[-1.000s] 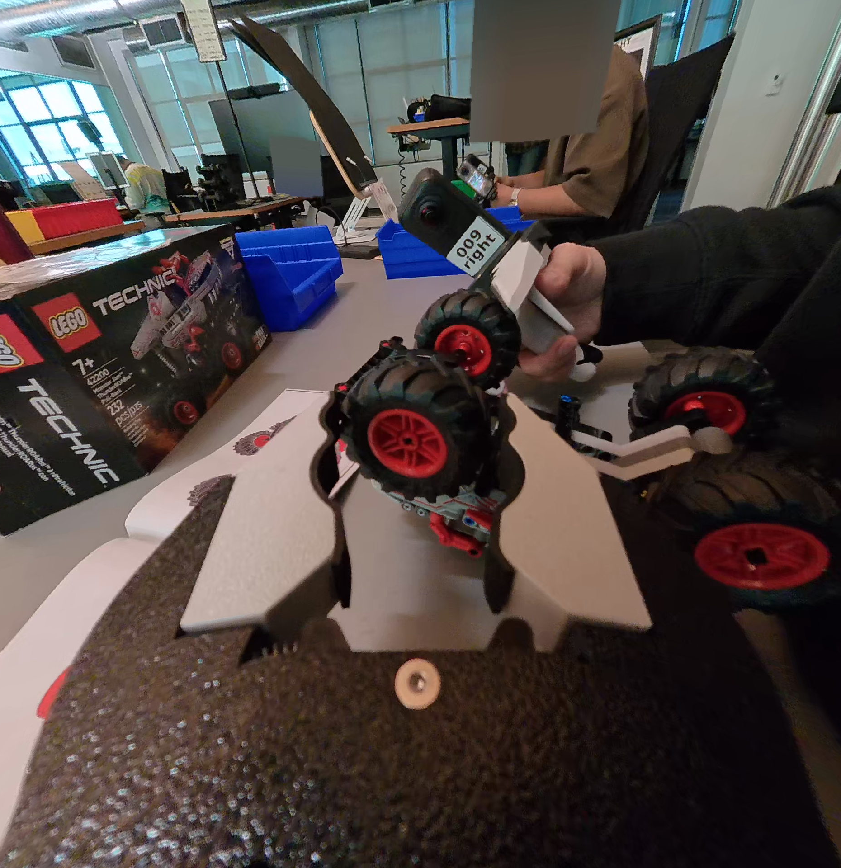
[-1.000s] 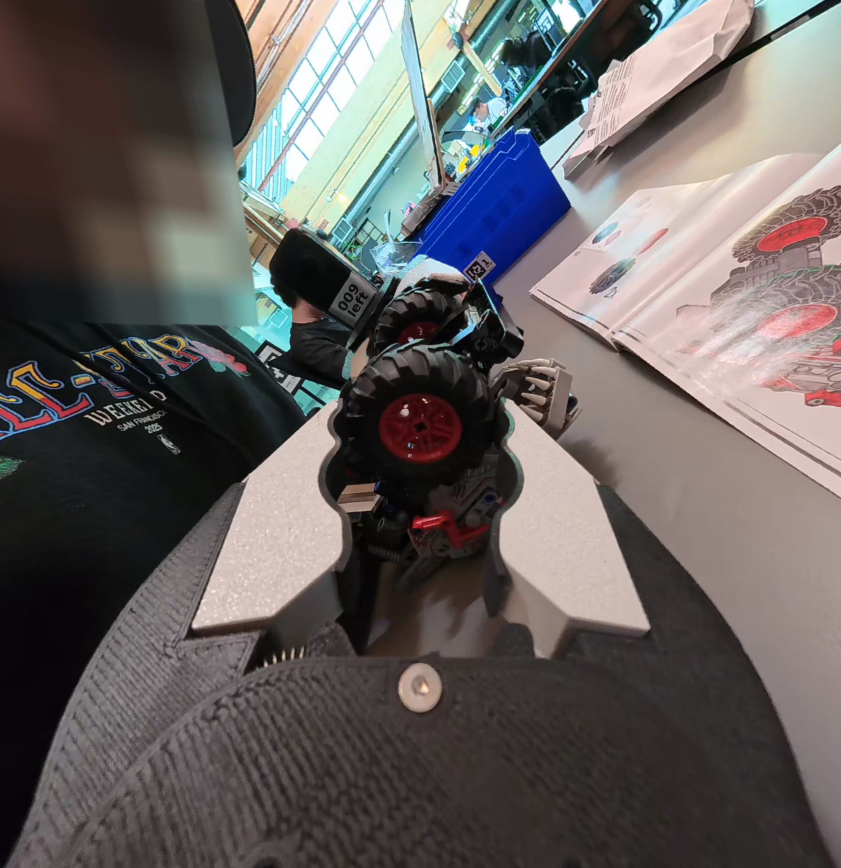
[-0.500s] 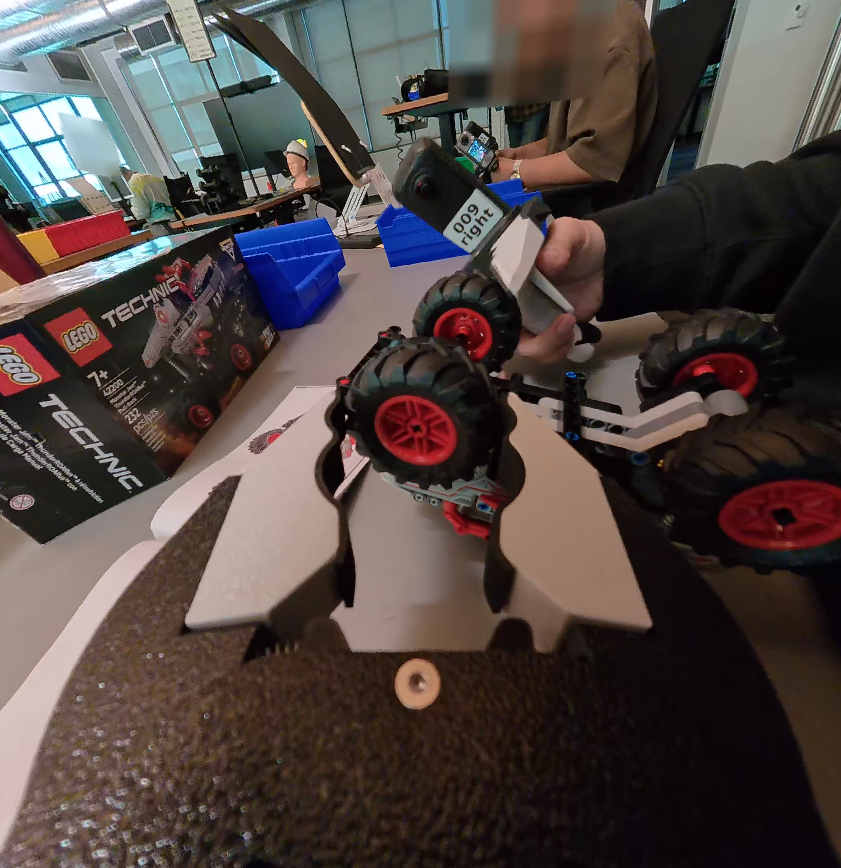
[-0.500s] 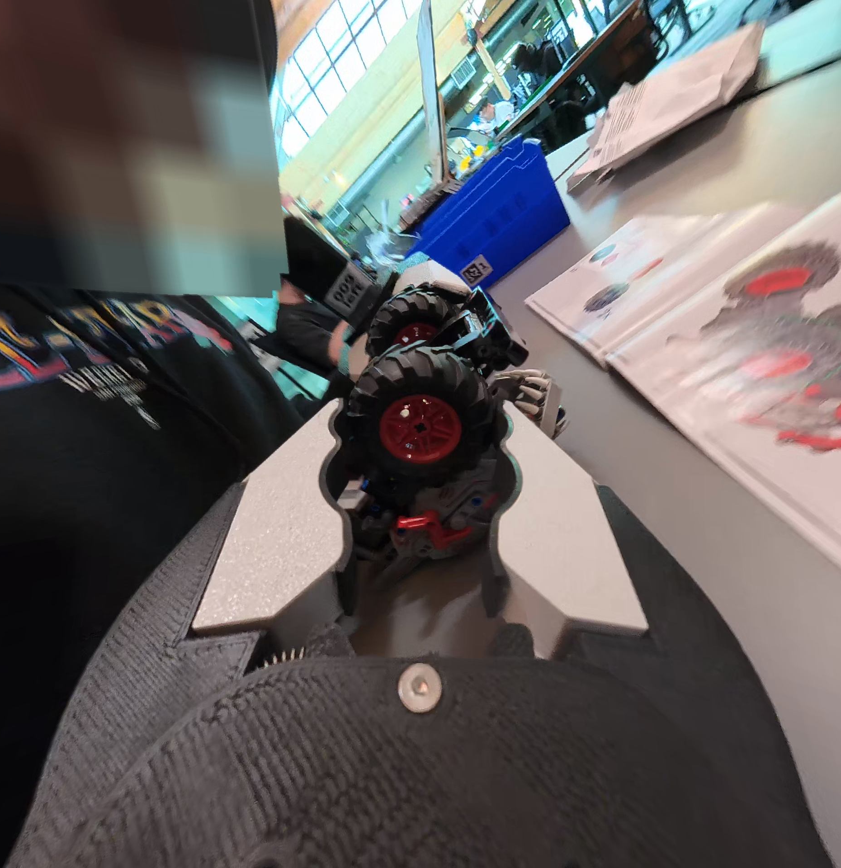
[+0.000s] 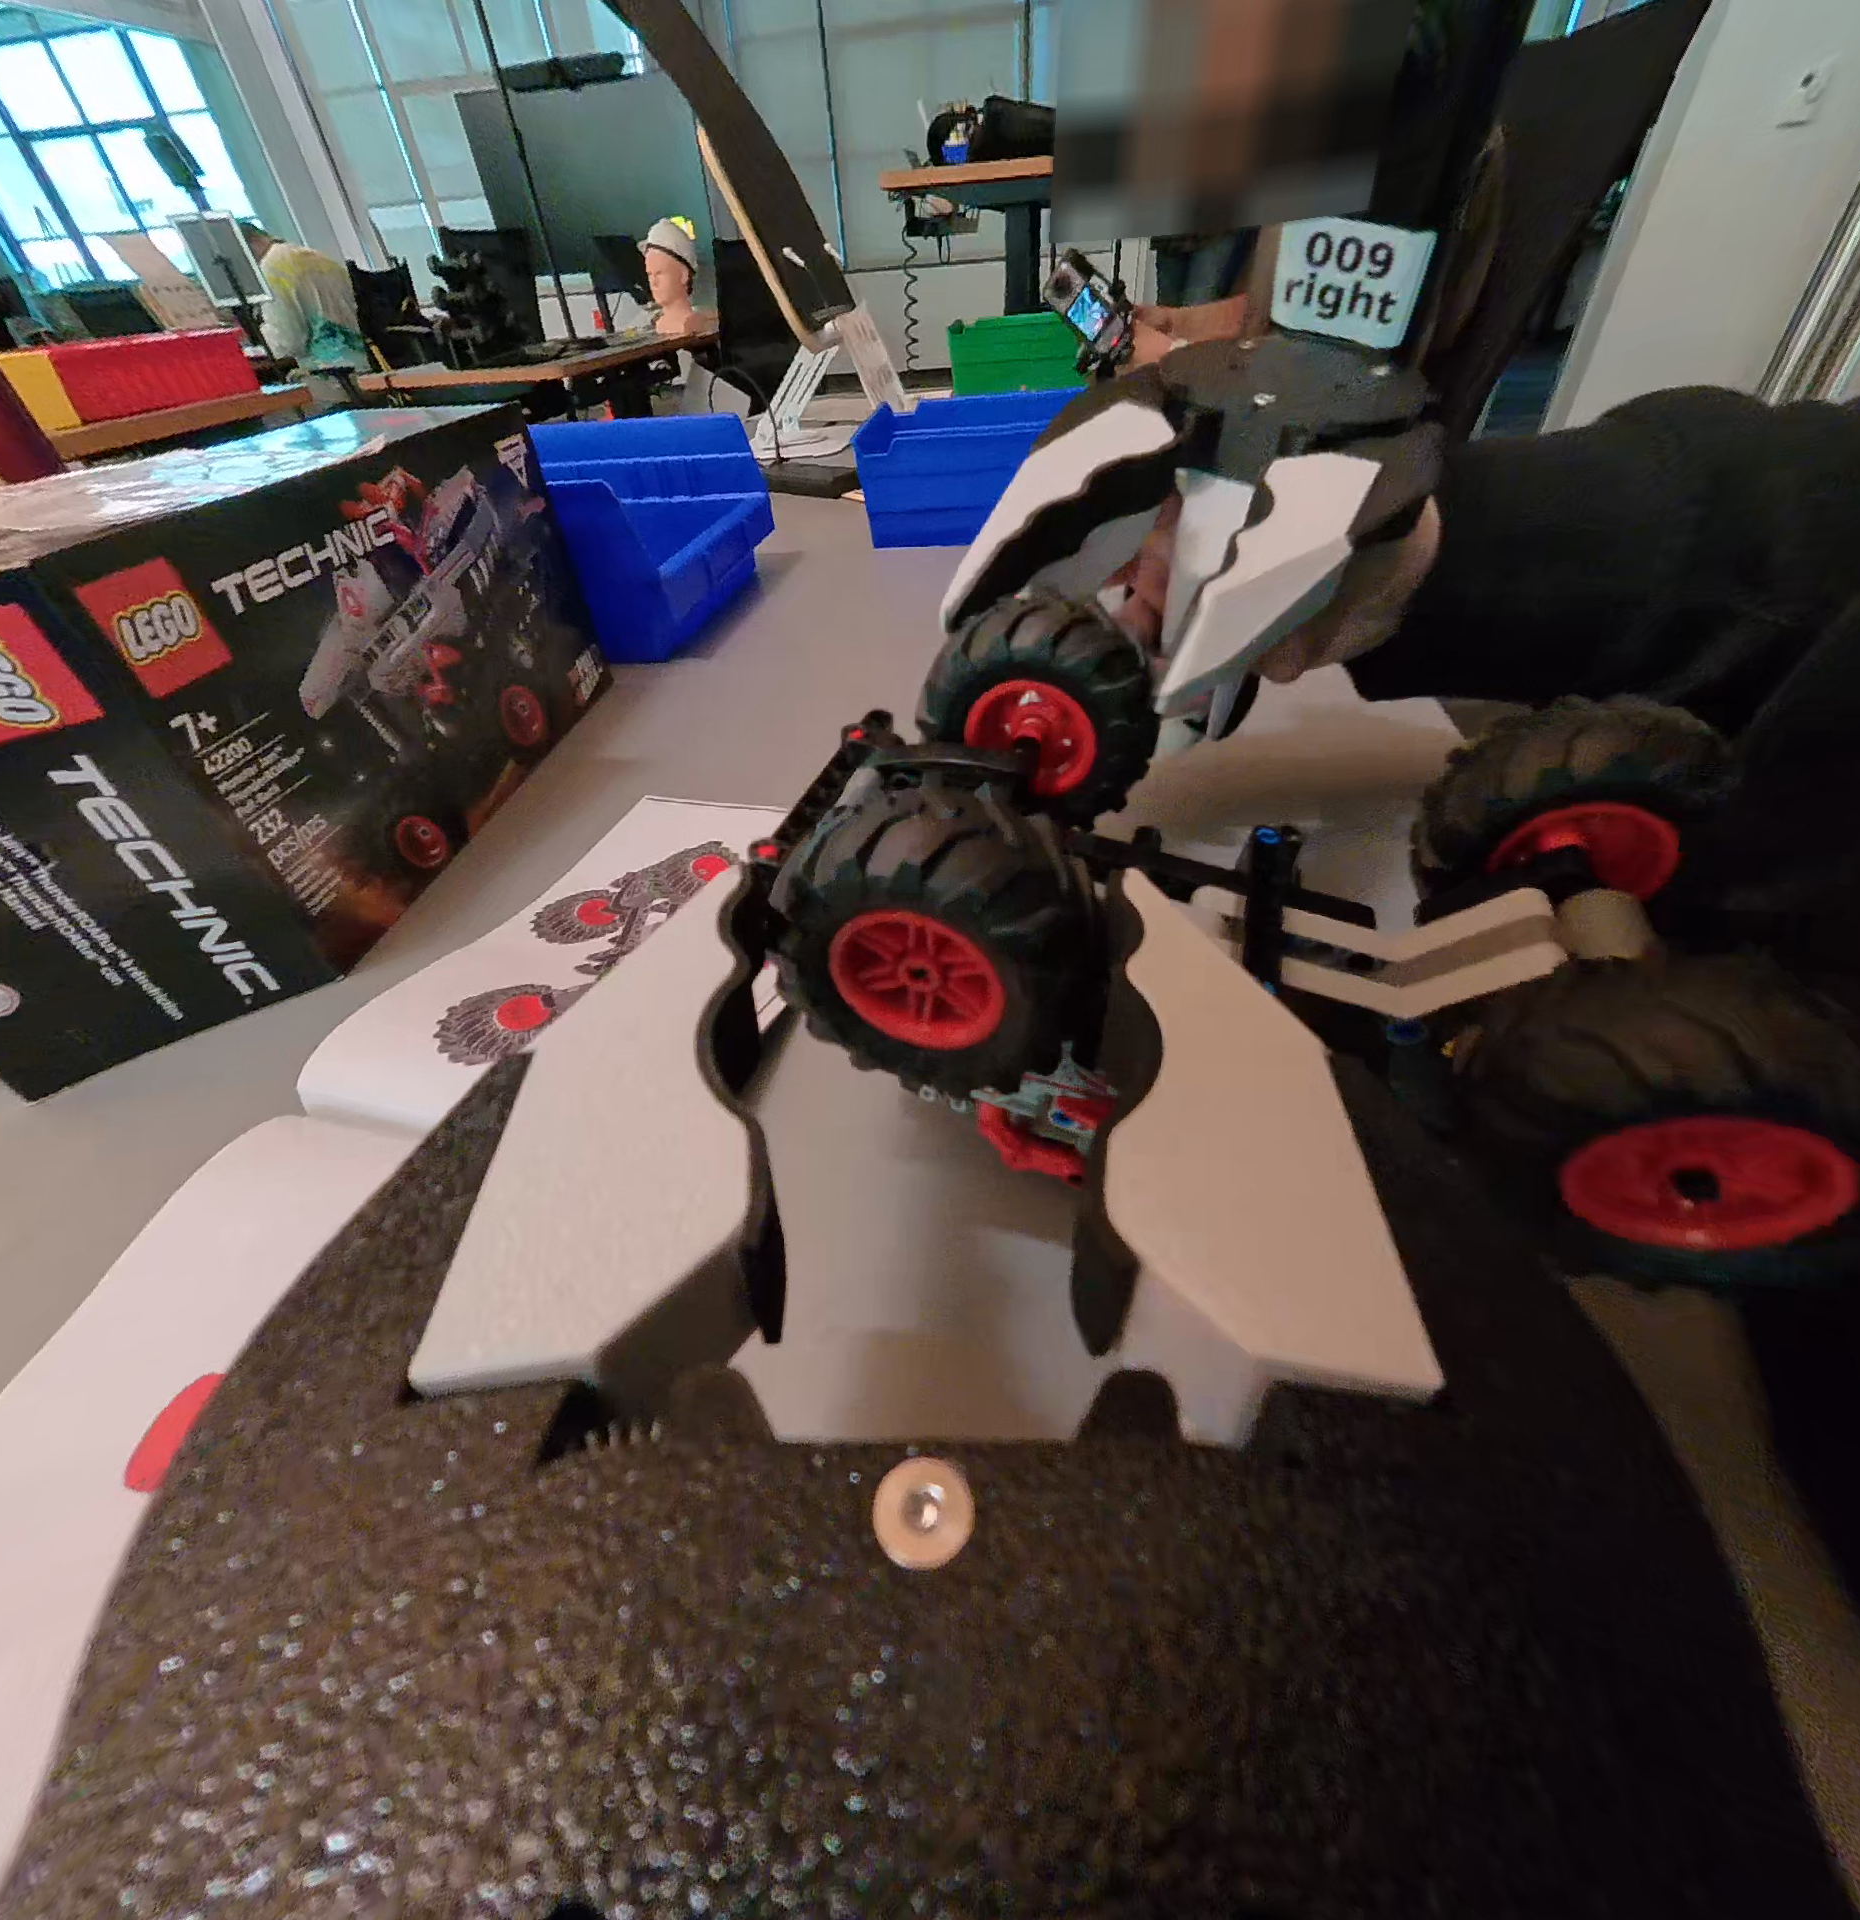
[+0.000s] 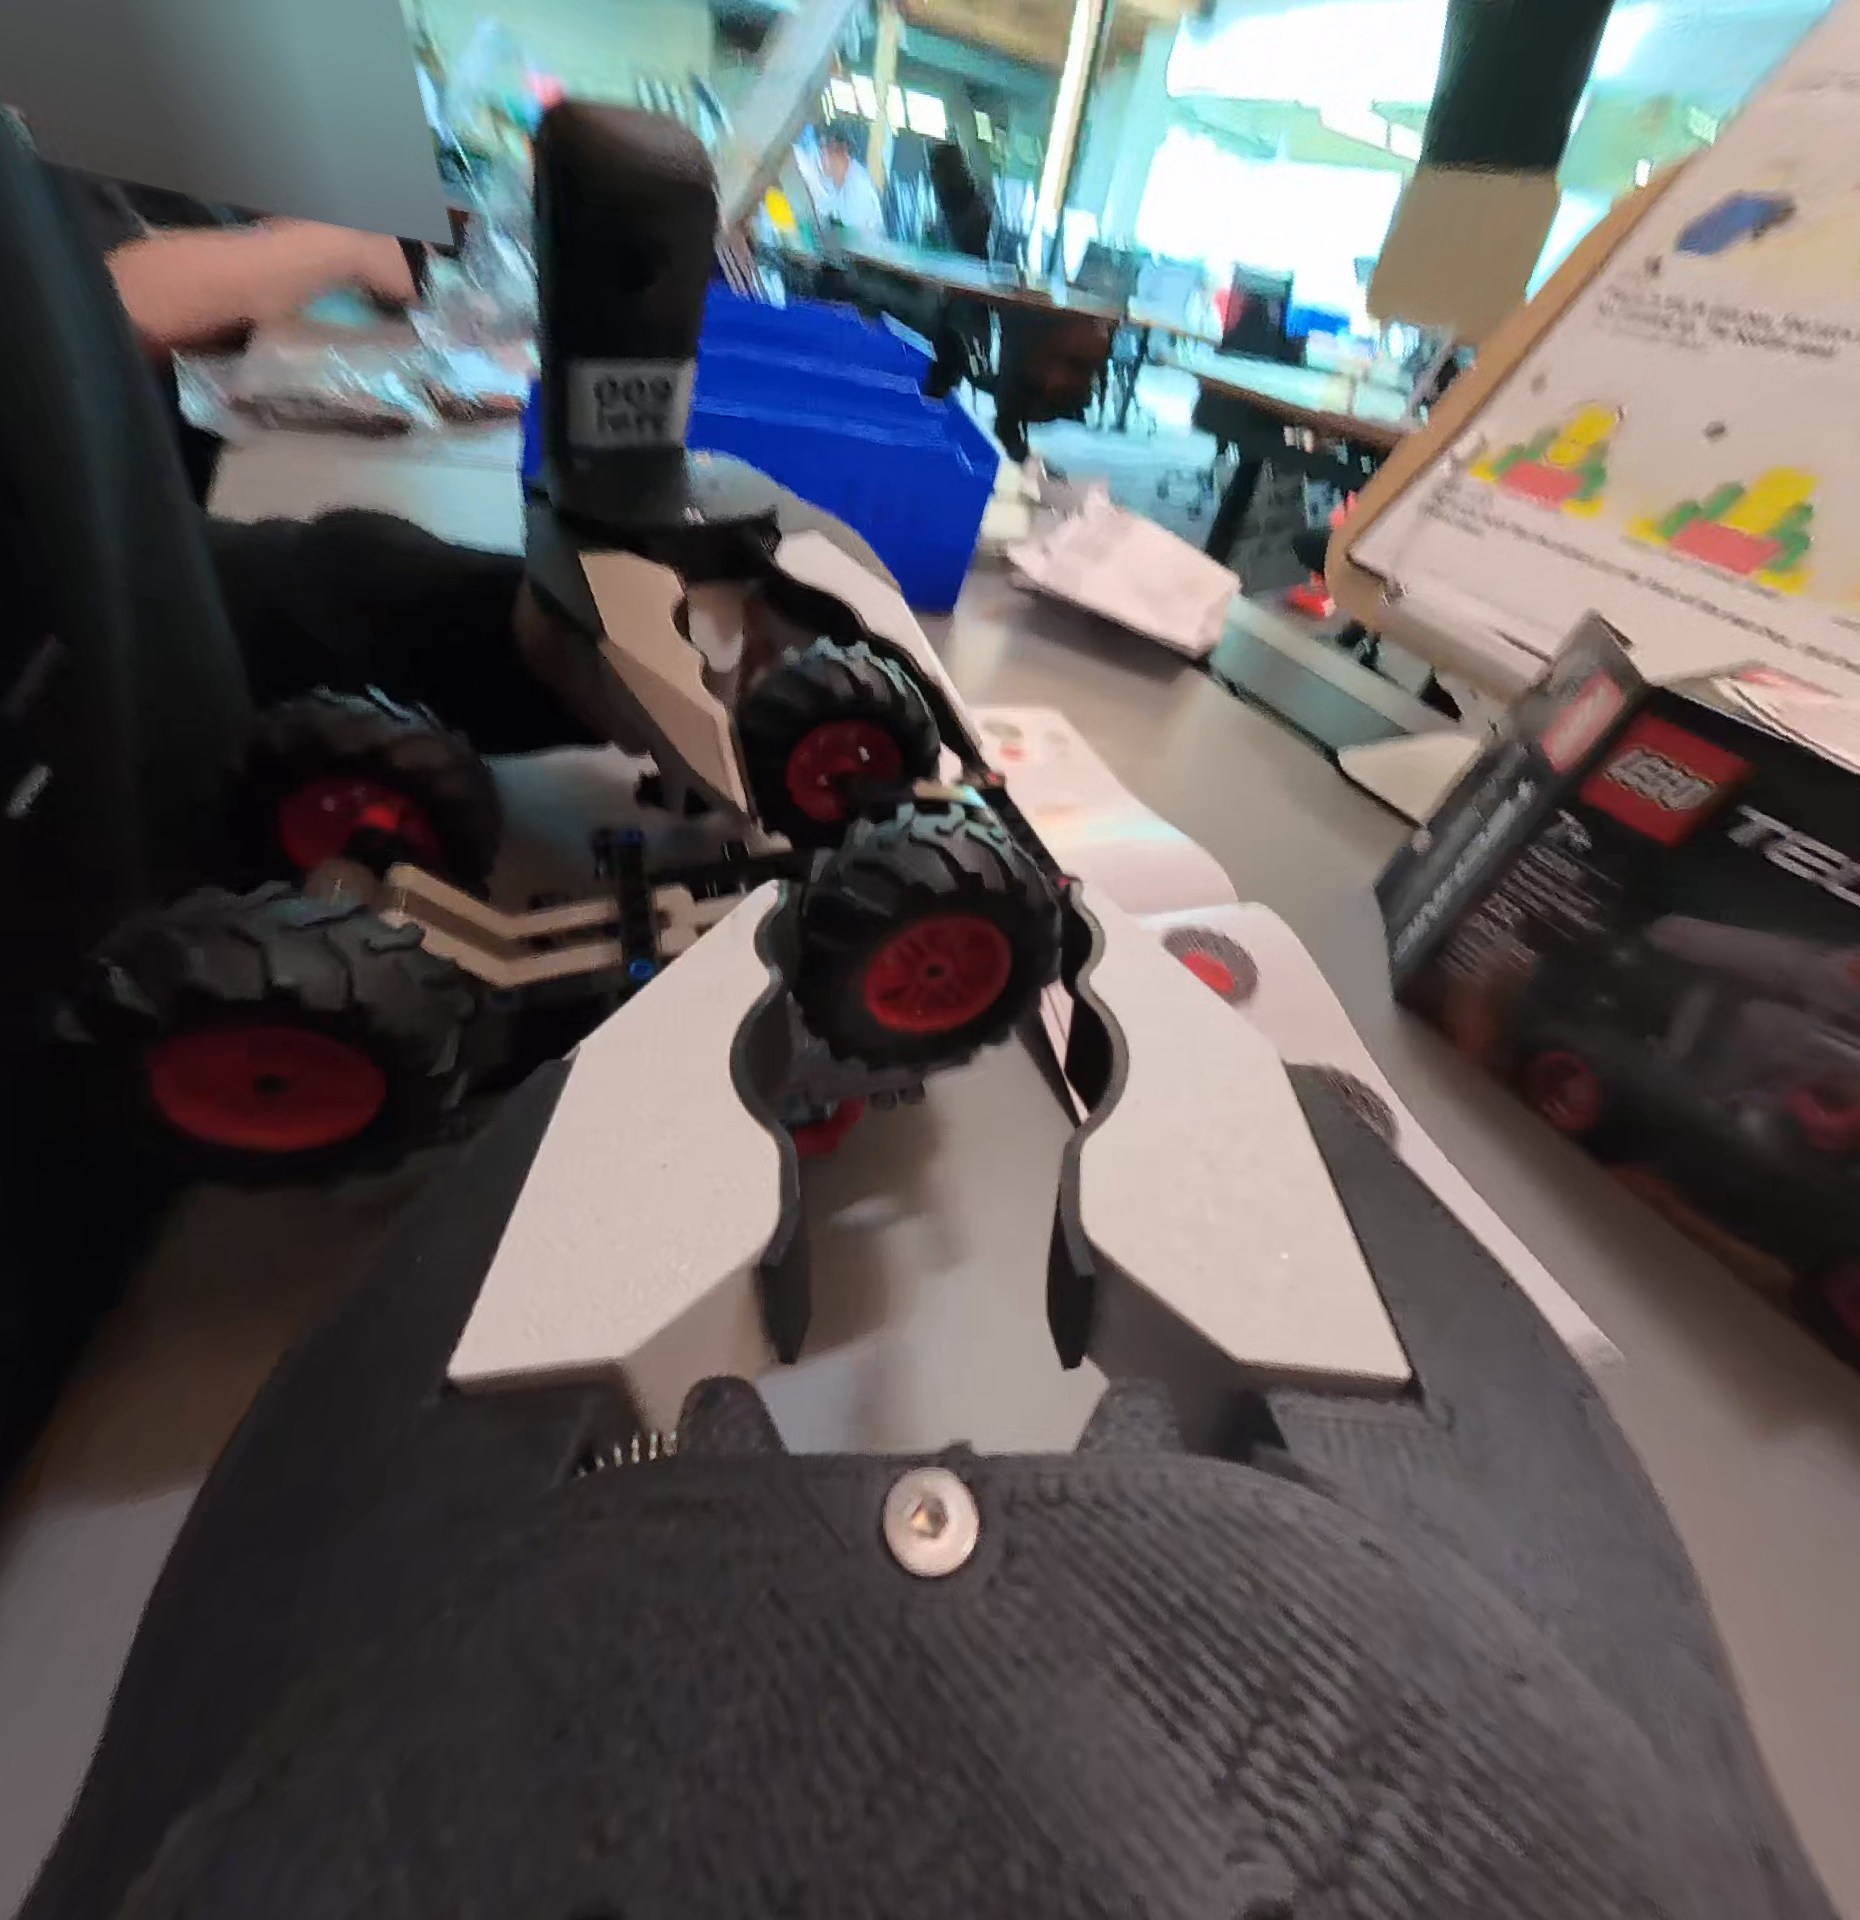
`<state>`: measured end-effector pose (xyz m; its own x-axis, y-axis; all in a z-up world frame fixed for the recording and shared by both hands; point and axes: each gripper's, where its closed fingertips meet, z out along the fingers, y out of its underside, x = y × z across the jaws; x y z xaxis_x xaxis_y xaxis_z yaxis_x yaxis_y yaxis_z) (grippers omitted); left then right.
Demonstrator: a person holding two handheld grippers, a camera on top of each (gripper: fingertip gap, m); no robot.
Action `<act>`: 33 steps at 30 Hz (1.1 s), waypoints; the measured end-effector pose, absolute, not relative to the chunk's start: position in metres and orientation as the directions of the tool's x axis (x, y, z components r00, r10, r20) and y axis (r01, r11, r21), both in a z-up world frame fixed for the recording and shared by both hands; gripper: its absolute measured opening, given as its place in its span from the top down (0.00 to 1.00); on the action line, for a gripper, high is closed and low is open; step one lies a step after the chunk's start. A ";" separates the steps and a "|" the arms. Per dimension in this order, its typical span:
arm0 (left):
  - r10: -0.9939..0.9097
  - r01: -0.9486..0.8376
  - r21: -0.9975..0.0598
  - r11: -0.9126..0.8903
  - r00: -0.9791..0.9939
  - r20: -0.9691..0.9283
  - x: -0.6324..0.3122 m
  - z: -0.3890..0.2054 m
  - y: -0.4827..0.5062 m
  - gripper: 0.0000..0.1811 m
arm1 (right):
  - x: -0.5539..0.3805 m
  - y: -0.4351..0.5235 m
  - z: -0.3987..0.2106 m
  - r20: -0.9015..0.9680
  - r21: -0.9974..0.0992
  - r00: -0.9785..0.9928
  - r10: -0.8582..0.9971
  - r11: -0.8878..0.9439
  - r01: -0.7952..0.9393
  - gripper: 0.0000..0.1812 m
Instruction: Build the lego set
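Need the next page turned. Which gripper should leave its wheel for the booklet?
Left gripper, probably: clamped on the near wheel, it has the booklet just below its jaws; the right gripper hangs higher, on the far wheel.

A grey table (image 5: 697, 727) carries a black set box (image 5: 230, 707); blue bins (image 5: 656, 540) stand behind it, an open instruction booklet (image 5: 552, 935) beside it.

Each wrist camera looks forward along its own fingers, close to the toy truck (image 5: 1165, 914) (image 6: 697, 914), apparently from opposing sides; both show the box (image 5: 230, 707) (image 6: 1653, 935).
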<state>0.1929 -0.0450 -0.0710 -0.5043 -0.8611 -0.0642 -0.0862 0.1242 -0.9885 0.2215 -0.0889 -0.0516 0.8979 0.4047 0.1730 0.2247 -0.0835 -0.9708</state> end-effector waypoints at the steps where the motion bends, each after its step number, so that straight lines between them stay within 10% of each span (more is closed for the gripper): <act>1: -0.861 -0.080 -0.989 0.128 -0.504 -0.071 0.193 -0.071 -0.046 0.66 | 0.225 -0.092 -0.051 0.184 -0.966 0.901 0.392 -0.100 0.240 0.72; 8: -0.848 -0.055 -0.983 0.177 -0.515 -0.124 0.191 -0.067 -0.051 0.66 | 0.208 -0.096 -0.064 0.367 -0.819 0.812 0.454 -0.256 0.513 0.60; 16: -0.835 -0.091 -0.980 0.179 -0.541 -0.102 0.187 -0.072 -0.058 0.66 | 0.223 -0.102 -0.083 0.820 -0.272 0.382 0.428 -0.295 0.916 0.70; 19: -0.812 -0.087 -0.982 0.168 -0.577 -0.088 0.184 -0.072 -0.067 0.66 | 0.231 -0.107 -0.083 0.885 -0.171 0.287 0.367 -0.318 0.933 0.90; 26: -0.797 -0.075 -0.976 0.204 -0.591 -0.121 0.176 -0.075 -0.067 0.66 | 0.214 -0.121 -0.088 0.735 -0.478 0.568 0.371 -0.310 0.822 0.68; 33: -0.773 -0.042 -0.975 0.218 -0.617 -0.146 0.170 -0.073 -0.068 0.66 | 0.187 -0.116 -0.078 0.219 -0.921 0.881 0.419 -0.209 0.329 0.57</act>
<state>0.1702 -0.0677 -0.0729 -0.6172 -0.7731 -0.1461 -0.0423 0.2181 -0.9750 0.1871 -0.1160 -0.0777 0.8810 0.4191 0.2194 0.3290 -0.2094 -0.9208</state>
